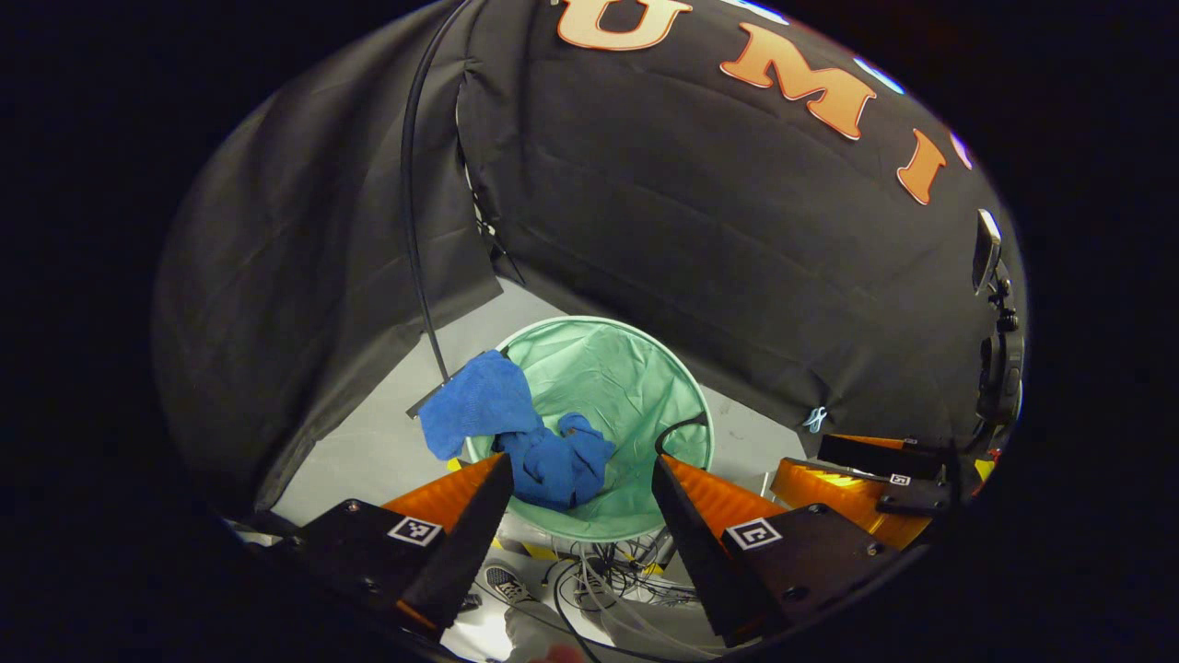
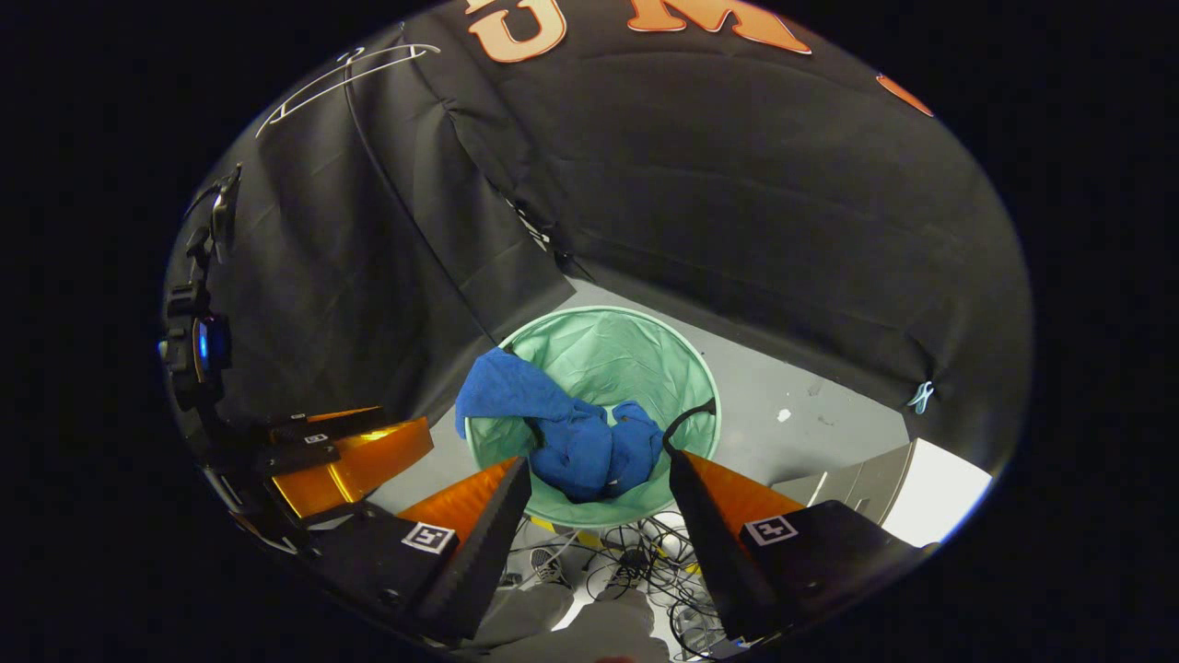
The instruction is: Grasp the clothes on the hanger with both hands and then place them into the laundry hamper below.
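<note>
1. Black cloth walls meet a pale floor (image 1: 368, 451) behind everything.
2. Left gripper (image 1: 582, 470) hangs above the laundry hamper (image 1: 636, 368), fingers spread wide, holding nothing.
3. Right gripper (image 2: 599, 470) is likewise spread and empty above the hamper.
4. Blue clothes (image 1: 534, 442) lie inside the hamper, one end draped over its left rim, long axis running from that rim toward the middle.
5. Cables below the hamper are hard to make out.

Both were spread wide, holding nothing: the left hand-held gripper (image 1: 582, 474) and the right hand-held gripper (image 2: 599, 474) hung side by side, aimed downward.
</note>
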Demonstrator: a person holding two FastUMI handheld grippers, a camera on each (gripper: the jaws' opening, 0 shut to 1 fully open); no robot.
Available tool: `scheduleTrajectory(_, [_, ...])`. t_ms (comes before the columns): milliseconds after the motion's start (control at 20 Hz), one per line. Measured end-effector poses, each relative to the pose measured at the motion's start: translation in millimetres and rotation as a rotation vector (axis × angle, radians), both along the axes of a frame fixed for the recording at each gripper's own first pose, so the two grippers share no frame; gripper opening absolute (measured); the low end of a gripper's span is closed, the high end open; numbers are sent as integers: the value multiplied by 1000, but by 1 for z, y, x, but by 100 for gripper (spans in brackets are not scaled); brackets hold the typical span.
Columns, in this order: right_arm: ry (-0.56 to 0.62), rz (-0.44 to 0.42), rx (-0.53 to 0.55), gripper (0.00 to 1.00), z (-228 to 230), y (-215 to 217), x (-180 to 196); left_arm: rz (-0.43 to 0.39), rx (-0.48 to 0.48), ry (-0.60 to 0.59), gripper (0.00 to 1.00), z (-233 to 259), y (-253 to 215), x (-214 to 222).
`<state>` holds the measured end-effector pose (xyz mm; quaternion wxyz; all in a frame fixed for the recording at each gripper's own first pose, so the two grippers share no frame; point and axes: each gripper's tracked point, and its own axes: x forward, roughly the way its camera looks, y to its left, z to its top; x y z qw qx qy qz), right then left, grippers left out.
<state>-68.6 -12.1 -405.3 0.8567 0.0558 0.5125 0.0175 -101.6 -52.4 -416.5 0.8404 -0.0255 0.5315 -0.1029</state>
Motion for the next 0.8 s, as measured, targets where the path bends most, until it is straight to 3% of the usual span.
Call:
scheduleTrajectory(200, [-30, 3, -1, 99, 19, 5, -6, -6, -8, -49, 97, 23, -1, 4])
scheduleTrajectory(350, [-98, 30, -33, 99, 37, 7, 0, -10, 13, -158, 97, 63, 6, 22])
scheduleTrajectory(800, [-427, 59, -29, 98, 189, 30, 53, 27, -9, -520, 96, 224, 19, 76])
